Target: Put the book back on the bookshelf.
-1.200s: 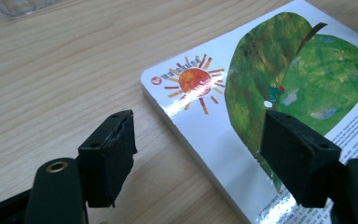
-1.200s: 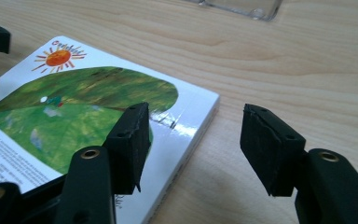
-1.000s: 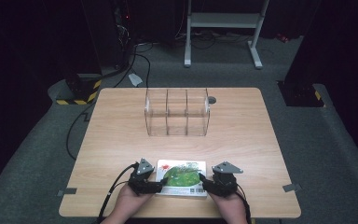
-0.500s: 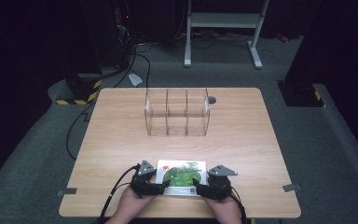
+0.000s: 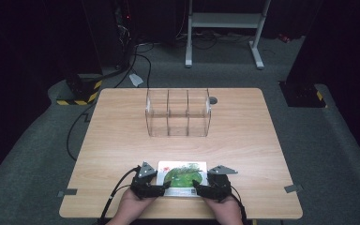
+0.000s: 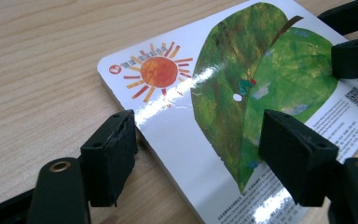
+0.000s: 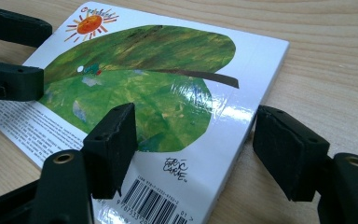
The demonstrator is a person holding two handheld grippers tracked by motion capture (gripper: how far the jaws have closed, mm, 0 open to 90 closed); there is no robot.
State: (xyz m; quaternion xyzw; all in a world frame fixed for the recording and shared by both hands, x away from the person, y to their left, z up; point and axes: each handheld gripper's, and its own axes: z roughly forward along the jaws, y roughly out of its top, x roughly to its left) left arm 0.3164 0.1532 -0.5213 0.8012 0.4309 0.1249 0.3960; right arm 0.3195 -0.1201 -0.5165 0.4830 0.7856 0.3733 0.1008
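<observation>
A picture book (image 5: 183, 174) with a green leaf and an orange sun on its glossy cover lies flat near the table's front edge. My left gripper (image 5: 162, 189) is at the book's left end. In the left gripper view the left gripper (image 6: 203, 158) straddles that edge: one jaw over the bare wood, the other over the leaf (image 6: 261, 70). My right gripper (image 5: 199, 190) is at the book's right end and the right gripper (image 7: 200, 149) straddles that side the same way. Both pairs of jaws have just been closing a little. Neither gripper's pads press on the book.
A clear box (image 5: 178, 112) with three compartments stands at mid table, with a small grey disc (image 5: 213, 100) behind its right corner. Bare wood (image 5: 122, 140) lies between the box and the book. Cables and a white stand are on the floor behind the table.
My right gripper has edged left, closer to the book's right end. The left gripper and the book have stayed in place.
</observation>
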